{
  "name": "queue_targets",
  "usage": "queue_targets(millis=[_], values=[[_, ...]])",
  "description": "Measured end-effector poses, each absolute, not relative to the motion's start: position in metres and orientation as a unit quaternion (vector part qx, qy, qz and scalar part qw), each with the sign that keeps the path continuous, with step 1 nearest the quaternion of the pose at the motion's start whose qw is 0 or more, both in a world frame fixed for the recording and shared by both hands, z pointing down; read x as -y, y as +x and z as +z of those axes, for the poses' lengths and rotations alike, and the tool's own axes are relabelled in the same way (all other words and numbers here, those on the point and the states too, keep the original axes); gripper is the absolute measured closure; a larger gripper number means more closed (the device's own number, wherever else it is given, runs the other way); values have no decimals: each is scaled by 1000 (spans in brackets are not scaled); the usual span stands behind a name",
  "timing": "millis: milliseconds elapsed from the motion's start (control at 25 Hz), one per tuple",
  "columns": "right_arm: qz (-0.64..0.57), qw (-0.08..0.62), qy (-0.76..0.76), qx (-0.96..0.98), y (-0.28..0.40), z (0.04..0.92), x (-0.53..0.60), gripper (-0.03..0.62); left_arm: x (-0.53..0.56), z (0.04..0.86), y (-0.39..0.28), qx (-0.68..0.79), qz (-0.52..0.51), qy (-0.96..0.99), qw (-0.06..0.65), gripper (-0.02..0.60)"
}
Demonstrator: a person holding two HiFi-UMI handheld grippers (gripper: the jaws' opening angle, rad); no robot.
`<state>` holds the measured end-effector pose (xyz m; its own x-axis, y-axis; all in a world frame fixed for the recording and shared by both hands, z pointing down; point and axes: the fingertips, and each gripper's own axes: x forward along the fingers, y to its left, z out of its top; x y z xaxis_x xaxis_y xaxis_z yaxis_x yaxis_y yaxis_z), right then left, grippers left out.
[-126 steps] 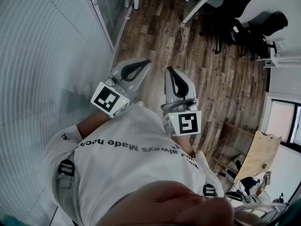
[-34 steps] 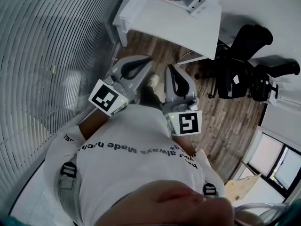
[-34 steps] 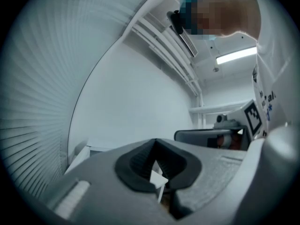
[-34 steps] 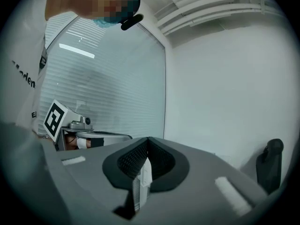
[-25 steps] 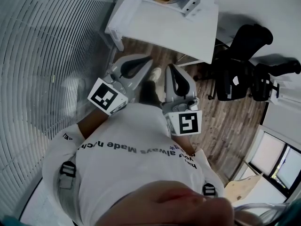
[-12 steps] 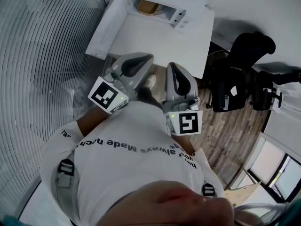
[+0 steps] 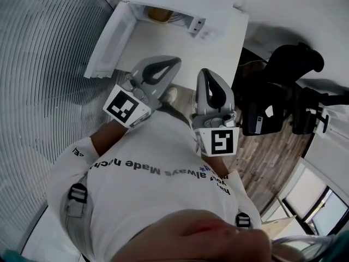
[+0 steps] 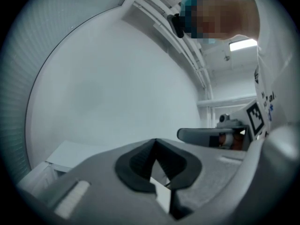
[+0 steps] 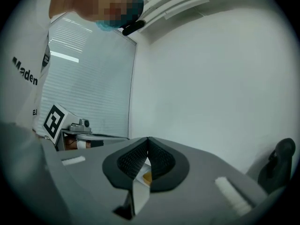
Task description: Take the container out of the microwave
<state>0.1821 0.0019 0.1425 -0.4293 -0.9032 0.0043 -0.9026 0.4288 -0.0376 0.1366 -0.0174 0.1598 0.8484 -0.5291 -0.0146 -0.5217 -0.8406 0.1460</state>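
In the head view, the microwave (image 7: 188, 22) stands on a white table (image 7: 185, 51) at the top of the picture, and its door (image 7: 107, 43) is swung open to the left. The container (image 7: 159, 15), yellow-brown, sits inside the microwave cavity. Below the microwave, in front of the person's white shirt (image 7: 158, 184), the left gripper (image 7: 173, 60) and the right gripper (image 7: 204, 73) are side by side and both point toward the microwave, well apart from it. Black office chairs (image 7: 272, 100) stand to the right of the microwave.

In the left gripper view, the jaws are pressed together at the tips and nothing is between them.

In the right gripper view, the jaws are also closed tip to tip and are empty. Through the oval gap behind the tips a small yellow-brown patch of the container shows, far ahead in the microwave.
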Motion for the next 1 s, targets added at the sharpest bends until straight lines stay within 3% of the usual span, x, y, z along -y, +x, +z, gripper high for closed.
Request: queue_targets(millis=[1000], values=[[-56, -57, -508, -857, 74, 203, 149, 592, 171, 216, 36, 297, -1, 950, 100, 578]])
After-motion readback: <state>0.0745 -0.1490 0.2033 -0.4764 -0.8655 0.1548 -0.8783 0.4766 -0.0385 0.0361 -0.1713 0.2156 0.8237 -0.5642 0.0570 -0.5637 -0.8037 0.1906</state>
